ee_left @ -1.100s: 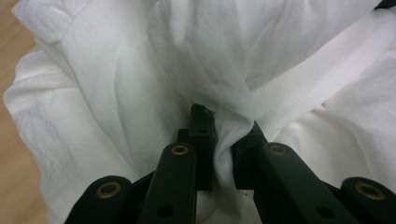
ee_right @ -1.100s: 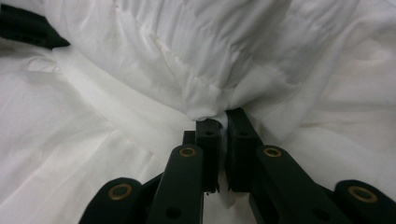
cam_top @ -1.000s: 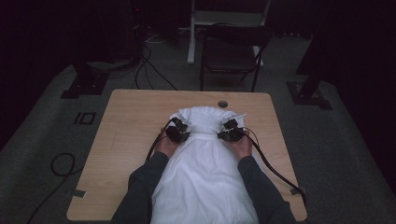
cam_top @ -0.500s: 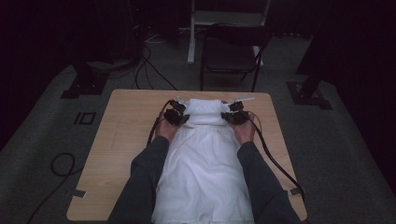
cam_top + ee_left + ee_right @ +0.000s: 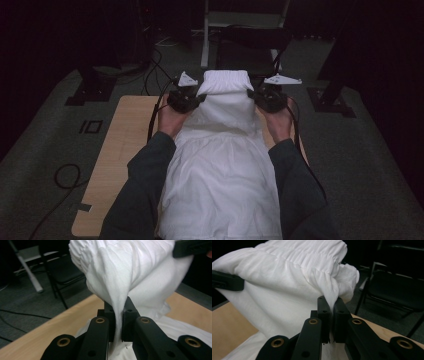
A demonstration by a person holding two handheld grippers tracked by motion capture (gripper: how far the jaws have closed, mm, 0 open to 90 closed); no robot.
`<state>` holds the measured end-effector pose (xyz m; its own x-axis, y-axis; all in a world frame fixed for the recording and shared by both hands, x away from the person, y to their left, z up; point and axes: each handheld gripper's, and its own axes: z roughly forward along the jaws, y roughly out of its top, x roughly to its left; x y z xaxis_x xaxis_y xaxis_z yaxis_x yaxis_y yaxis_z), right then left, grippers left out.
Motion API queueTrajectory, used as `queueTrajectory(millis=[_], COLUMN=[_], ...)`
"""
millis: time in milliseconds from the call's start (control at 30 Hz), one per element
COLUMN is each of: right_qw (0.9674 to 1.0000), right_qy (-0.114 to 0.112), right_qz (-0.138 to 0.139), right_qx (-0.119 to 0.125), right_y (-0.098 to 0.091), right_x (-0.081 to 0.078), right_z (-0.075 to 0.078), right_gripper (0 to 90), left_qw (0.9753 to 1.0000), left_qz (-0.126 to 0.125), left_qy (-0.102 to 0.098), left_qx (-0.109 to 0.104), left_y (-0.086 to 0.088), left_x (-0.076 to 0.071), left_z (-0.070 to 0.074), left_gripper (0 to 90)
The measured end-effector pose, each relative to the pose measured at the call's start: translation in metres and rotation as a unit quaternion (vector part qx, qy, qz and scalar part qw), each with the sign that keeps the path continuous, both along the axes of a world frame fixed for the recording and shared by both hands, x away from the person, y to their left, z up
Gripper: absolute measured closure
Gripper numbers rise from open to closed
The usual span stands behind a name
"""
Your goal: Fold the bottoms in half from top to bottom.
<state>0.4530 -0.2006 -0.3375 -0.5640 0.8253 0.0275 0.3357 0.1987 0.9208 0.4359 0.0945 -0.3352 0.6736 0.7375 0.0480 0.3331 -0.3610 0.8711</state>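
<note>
A white cloth garment (image 5: 222, 165) with a gathered elastic edge (image 5: 225, 80) hangs lifted above the wooden table (image 5: 125, 140) and drapes back toward the person. My left gripper (image 5: 192, 100) is shut on the cloth's left side; in the left gripper view a pinched fold of the cloth (image 5: 117, 315) runs between the black jaws of the left gripper (image 5: 119, 315). My right gripper (image 5: 260, 97) is shut on the right side, and the right gripper (image 5: 331, 312) has the cloth (image 5: 287, 285) caught between its jaws. The cloth stretches between both grippers.
A dark chair (image 5: 250, 45) stands beyond the table's far edge, with a light frame leg (image 5: 205, 35) beside it. Cables (image 5: 65, 175) lie on the grey floor at the left. Bare tabletop shows left of the cloth.
Both grippers have risen and moved toward the far edge, lifting the cloth's gathered edge off the table. The cloth now hangs stretched between them.
</note>
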Motion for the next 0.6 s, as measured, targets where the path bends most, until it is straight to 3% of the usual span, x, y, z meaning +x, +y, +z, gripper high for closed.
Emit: queueTrajectory(millis=[100,133,267,400,533,600], right_qw=[0.9995,0.9993,0.9975,0.9941,0.9894,0.9868], right_qy=[-0.001,0.001,0.021,0.048,0.074,0.086], right_qz=[0.026,0.033,0.063,0.089,0.111,0.118], right_qx=[-0.015,-0.017,-0.026,-0.041,-0.057,-0.07], right_y=[-0.003,-0.004,-0.008,-0.009,-0.009,-0.006], right_x=[-0.026,-0.033,-0.064,-0.093,-0.119,-0.132], right_z=[-0.003,-0.006,-0.03,-0.063,-0.096,-0.113], right_gripper=[86.4,86.3,86.3,86.2,86.0,85.9], left_qw=[0.9997,0.9993,0.9977,0.9952,0.9918,0.9886], left_qz=[-0.023,-0.033,-0.057,-0.075,-0.078,-0.075], left_qy=[0.004,0.014,0.027,0.057,0.101,0.13], left_qx=[0.002,0.007,0.025,0.026,0.005,-0.011], left_y=[0.004,0.004,0.004,0.007,0.014,0.018], left_x=[-0.028,-0.039,-0.076,-0.108,-0.13,-0.138], left_z=[-0.007,-0.011,-0.03,-0.069,-0.115,-0.138], left_gripper=[85.9,85.9,85.6,85.1,84.5,84.3])
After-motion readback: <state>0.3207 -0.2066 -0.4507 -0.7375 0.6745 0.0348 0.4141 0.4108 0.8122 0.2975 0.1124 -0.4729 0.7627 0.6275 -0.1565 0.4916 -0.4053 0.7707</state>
